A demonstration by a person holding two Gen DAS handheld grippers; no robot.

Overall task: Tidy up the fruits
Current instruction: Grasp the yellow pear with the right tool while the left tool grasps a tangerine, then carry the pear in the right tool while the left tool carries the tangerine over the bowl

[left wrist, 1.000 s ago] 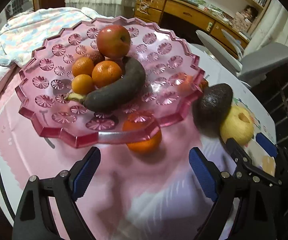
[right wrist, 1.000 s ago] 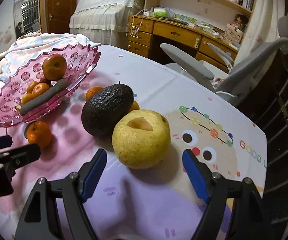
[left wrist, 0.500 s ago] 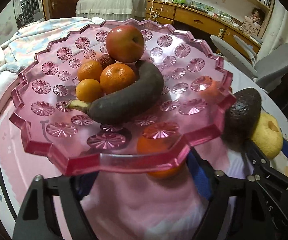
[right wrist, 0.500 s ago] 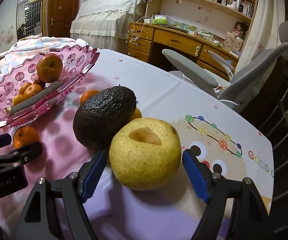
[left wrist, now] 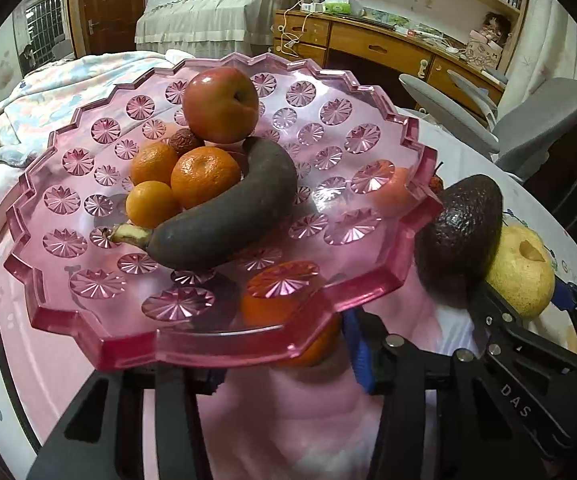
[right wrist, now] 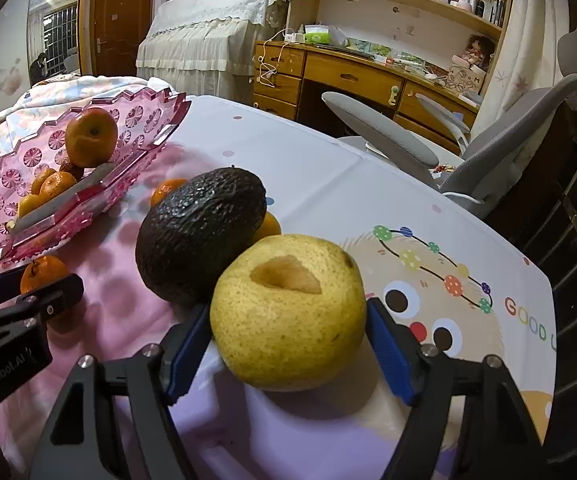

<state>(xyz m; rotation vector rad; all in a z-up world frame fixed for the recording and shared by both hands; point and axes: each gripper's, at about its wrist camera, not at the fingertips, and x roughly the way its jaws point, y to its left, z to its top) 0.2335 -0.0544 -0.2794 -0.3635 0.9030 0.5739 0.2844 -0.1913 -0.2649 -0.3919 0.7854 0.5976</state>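
- Right claw is wide open, blue pads either side of the pear; whether they touch it is unclear.
- Left claw sits under the plate's near rim, around an orange; its left finger is hidden, so its spread cannot be told.
- Desk carries everything.
- Plate, pink, holds banana, apple and oranges.
- Avocado touches the pear.

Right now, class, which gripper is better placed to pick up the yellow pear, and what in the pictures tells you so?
The right gripper. Its open blue pads already flank the pear on both sides. The left gripper sits low at the pink tray's near rim, around a tangerine, with the avocado between it and the pear.
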